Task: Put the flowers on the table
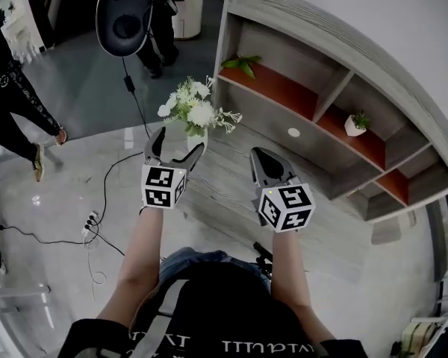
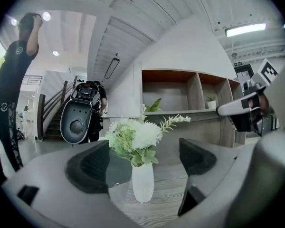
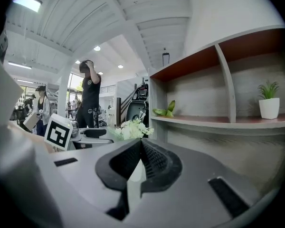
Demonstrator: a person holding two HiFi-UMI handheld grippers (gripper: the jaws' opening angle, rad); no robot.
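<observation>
The flowers (image 1: 196, 109) are a white and green bunch in a small white vase (image 1: 197, 136), upright on a grey wood-grain surface (image 1: 224, 181). My left gripper (image 1: 181, 143) is open, one jaw on each side of the vase, and I see no contact. In the left gripper view the vase (image 2: 142, 184) stands in the gap between the dark pads (image 2: 91, 165), with the flowers (image 2: 135, 136) above them. To the right of the vase, my right gripper (image 1: 261, 157) is shut and holds nothing. Its own view shows its pads (image 3: 154, 161) pressed together and the flowers (image 3: 130, 129) beyond.
A grey shelf unit (image 1: 313, 103) with orange-lined compartments rises just behind, holding green leaves (image 1: 241, 64) and a small potted plant (image 1: 356, 123). A person in black (image 1: 19, 99) stands at the left. Another person (image 1: 160, 21) stands behind a dark machine (image 1: 125, 17). Cables and a power strip (image 1: 91, 218) lie on the floor.
</observation>
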